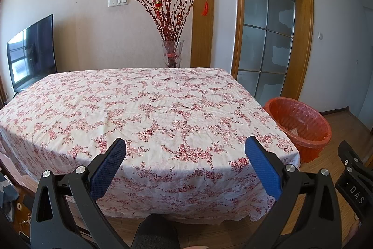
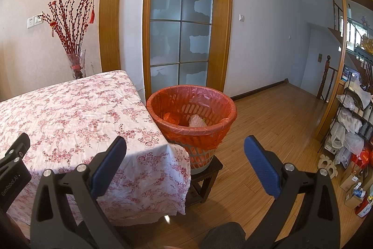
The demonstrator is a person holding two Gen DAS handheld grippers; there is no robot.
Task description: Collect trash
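A waste basket lined with a red plastic bag [image 2: 191, 111] stands on a small dark stool [image 2: 205, 176] at the table's right corner; it also shows in the left wrist view [image 1: 300, 123]. White crumpled trash [image 2: 197, 120] and red pieces lie inside it. The table under a floral cloth [image 1: 139, 113] shows no loose trash in either view. My left gripper [image 1: 185, 148] is open and empty above the table's near edge. My right gripper [image 2: 185, 148] is open and empty, held in front of the basket near the table corner [image 2: 172, 146].
A glass vase of red branches [image 1: 172, 53] stands behind the table's far edge. A TV [image 1: 32, 53] is at the left. A glass door [image 2: 180, 22] is behind the basket. Wooden floor [image 2: 268, 123] extends right to cluttered shelves [image 2: 354, 132].
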